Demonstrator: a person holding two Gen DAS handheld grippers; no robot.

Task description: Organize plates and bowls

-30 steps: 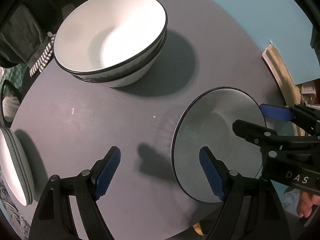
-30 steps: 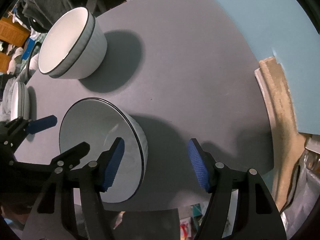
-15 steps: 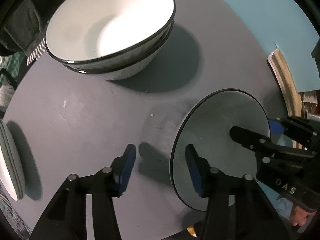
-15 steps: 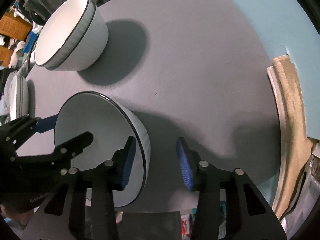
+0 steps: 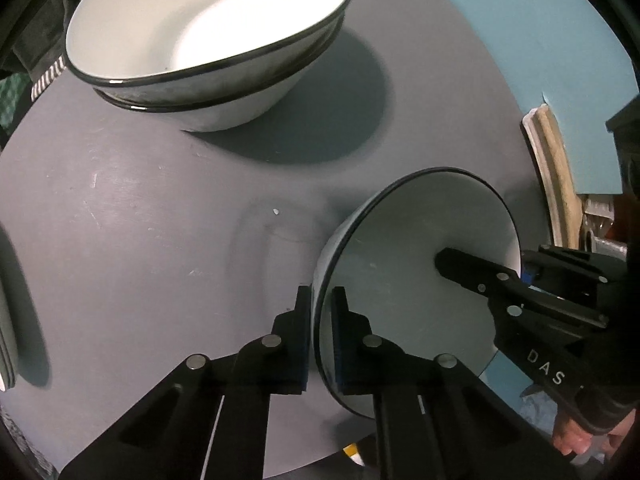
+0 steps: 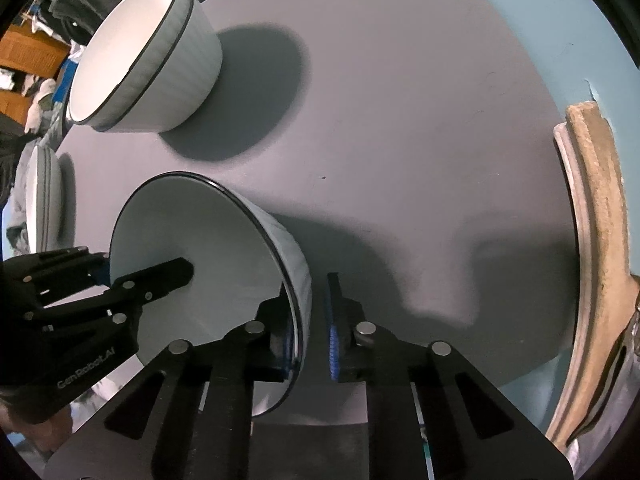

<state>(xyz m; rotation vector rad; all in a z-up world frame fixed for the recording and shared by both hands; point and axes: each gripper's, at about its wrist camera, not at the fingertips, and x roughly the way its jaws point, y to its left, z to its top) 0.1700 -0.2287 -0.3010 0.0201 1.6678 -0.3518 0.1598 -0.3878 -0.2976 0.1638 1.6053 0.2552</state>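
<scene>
The bowl sits low right of the frame on the grey table, near its front edge. My left gripper pinches its near rim; my right gripper is closed on the opposite wall. If I lift unevenly, I judge the thin rim could slip from the pads. The stacked bowls at upper left stand well apart, with bare table between for carrying.

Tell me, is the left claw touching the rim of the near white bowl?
Touching. The left wrist view shows the left claw closed on the black-rimmed white bowl, one finger on each side of its wall.
</scene>
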